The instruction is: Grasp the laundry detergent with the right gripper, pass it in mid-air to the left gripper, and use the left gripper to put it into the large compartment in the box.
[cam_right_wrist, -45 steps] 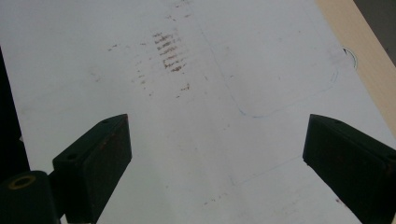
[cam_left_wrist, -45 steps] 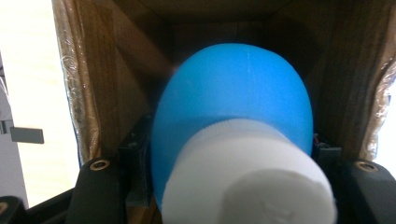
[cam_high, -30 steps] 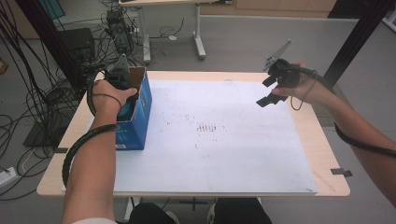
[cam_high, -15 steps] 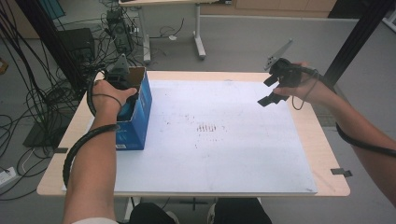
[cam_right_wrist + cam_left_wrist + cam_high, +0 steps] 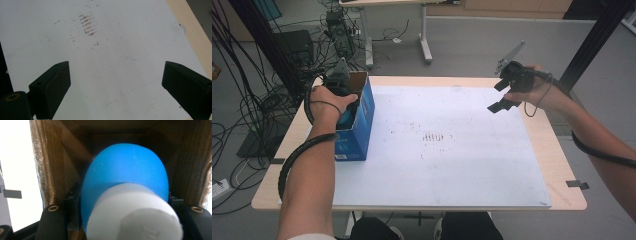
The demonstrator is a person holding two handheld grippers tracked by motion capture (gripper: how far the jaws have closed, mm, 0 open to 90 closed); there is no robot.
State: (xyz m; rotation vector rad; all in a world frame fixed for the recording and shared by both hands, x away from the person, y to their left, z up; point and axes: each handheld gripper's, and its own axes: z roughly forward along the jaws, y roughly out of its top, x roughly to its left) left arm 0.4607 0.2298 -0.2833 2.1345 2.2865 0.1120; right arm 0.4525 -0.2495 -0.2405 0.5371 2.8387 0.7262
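A blue cardboard box [image 5: 360, 122] with open top flaps stands at the table's left side. My left gripper [image 5: 125, 222] reaches down into it, and the person's left hand [image 5: 329, 100] covers it from above. Its jaws are shut on a rounded blue object [image 5: 125, 172] with a white cylindrical end [image 5: 135, 217], deep between the box's brown inner walls. My right gripper [image 5: 498, 95] hovers above the far right part of the white sheet [image 5: 447, 165]. It stands open [image 5: 115, 82] with nothing between its fingers.
The white sheet covers most of the wooden table [image 5: 562, 165]. Brown smudges [image 5: 434, 136] mark its middle, and faint blue pen outlines [image 5: 140, 55] lie under the right gripper. Cables [image 5: 242, 115] and a black stand [image 5: 287, 50] crowd the floor to the left.
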